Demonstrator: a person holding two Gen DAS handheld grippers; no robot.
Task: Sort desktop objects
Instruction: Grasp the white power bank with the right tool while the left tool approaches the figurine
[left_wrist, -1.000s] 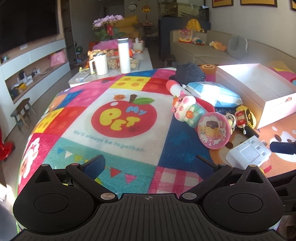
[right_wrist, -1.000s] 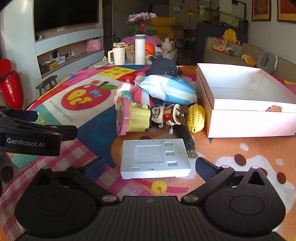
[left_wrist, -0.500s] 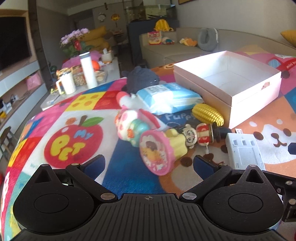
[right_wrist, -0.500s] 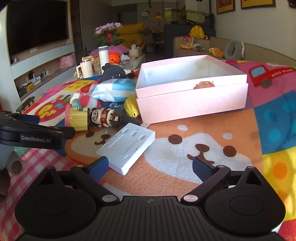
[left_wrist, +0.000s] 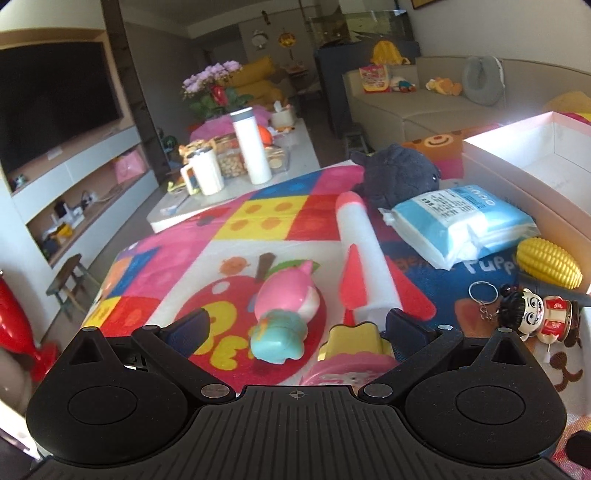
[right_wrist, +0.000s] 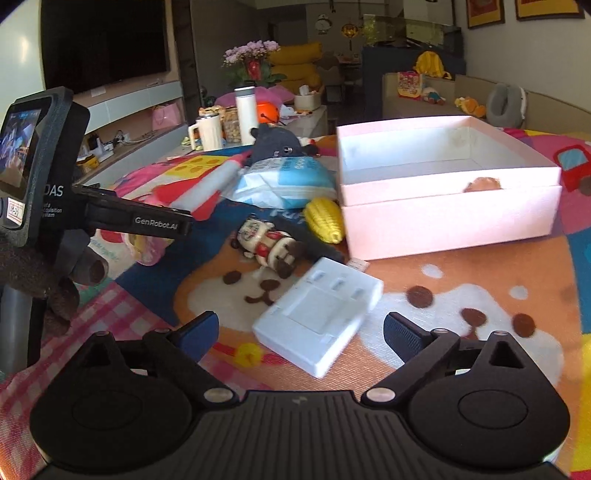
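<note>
Yellow corn toy (left_wrist: 548, 266), pale pink box (right_wrist: 448, 221), multicoloured patchwork mat (left_wrist: 266, 218)

"GenRobot.AI" is printed in white on the left gripper's (right_wrist: 155, 221) black finger, and "DAS" on its body. Beside the corn (left_wrist: 548, 262), "Pupp" is lettered in white on the mat (left_wrist: 258, 218). Part of "PET" in yellow is seen on the mat's red apple.
</note>
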